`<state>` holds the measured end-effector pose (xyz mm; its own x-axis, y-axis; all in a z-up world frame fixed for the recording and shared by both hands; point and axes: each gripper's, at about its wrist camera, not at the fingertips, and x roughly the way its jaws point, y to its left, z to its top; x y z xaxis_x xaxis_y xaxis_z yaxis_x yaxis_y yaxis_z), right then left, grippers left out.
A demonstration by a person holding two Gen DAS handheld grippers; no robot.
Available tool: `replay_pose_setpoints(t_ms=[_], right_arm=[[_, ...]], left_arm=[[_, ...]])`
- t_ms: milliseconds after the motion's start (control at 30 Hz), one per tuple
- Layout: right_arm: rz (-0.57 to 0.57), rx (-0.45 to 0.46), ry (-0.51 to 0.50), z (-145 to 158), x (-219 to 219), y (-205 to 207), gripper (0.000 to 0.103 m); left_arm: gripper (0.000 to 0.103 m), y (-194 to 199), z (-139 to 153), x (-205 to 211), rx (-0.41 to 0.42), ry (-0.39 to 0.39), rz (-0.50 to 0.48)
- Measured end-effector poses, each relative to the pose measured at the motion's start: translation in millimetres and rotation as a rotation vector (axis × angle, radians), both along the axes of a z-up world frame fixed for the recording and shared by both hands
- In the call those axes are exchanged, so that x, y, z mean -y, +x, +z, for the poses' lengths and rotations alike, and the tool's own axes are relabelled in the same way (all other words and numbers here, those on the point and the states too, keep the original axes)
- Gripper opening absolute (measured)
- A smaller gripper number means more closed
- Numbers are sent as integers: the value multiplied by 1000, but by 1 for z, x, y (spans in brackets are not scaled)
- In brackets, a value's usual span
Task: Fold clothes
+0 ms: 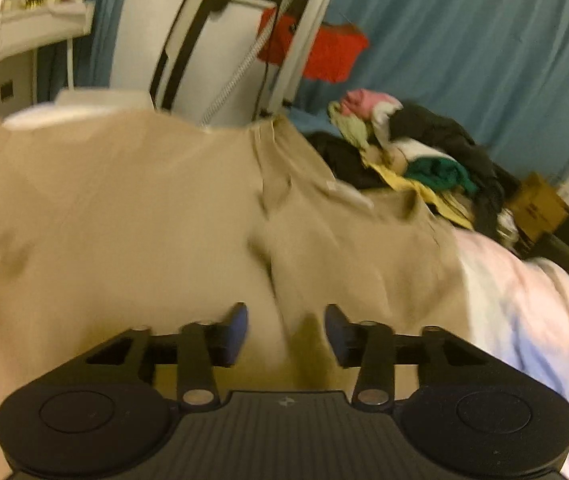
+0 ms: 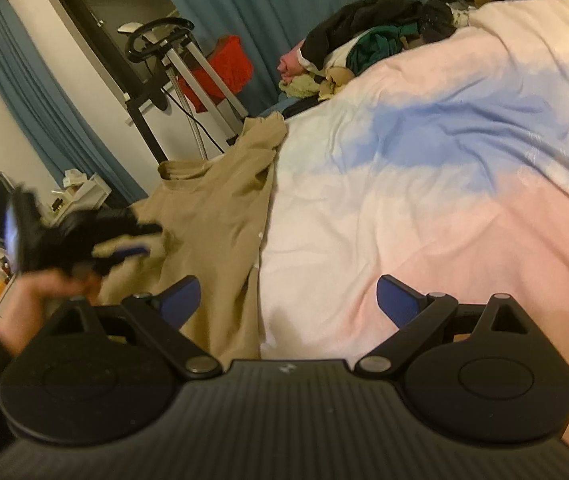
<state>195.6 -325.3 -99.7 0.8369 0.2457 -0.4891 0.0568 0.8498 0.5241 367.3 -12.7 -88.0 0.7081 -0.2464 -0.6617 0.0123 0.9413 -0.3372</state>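
A tan garment lies spread and creased on the bed, filling most of the left wrist view. In the right wrist view the tan garment hangs along the bed's left edge. My left gripper hovers just over the cloth, jaws apart; fabric shows in the gap but the pads do not press on it. The right wrist view shows the left gripper blurred, held by a hand. My right gripper stands wide open over the bare bedspread, beside the garment's right edge, holding nothing.
A pile of mixed clothes, also in the right wrist view, sits at the bed's far end. Beyond the bed stand a garment steamer stand, a red cloth, blue curtains and a cardboard box.
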Motion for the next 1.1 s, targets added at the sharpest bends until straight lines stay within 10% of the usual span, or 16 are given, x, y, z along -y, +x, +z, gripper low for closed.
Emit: replay_pose_setpoints(t_ms=[300, 433, 733, 800, 867, 967, 1000, 1100], right_arm=[[107, 52, -2, 16, -12, -15, 95], [183, 32, -17, 24, -25, -33, 76], [231, -275, 176, -7, -34, -96, 77], [198, -352, 210, -20, -34, -107, 76], [189, -386, 218, -20, -40, -112, 76], [267, -452, 118, -16, -61, -116, 76], [287, -454, 70, -12, -69, -118, 73], [299, -485, -25, -3, -78, -121, 14]], left_arm=[[53, -186, -21, -39, -216, -151, -154], [46, -230, -38, -45, -257, -168, -194], [48, -272, -46, -37, -343, -192, -284], [42, -273, -48, -35, -354, -182, -300], [8, -273, -48, -34, -363, -156, -305], [3, -269, -47, -38, -372, -173, -326], [2, -273, -44, -39, -360, -165, -330], [2, -283, -34, -41, -315, -152, -340]])
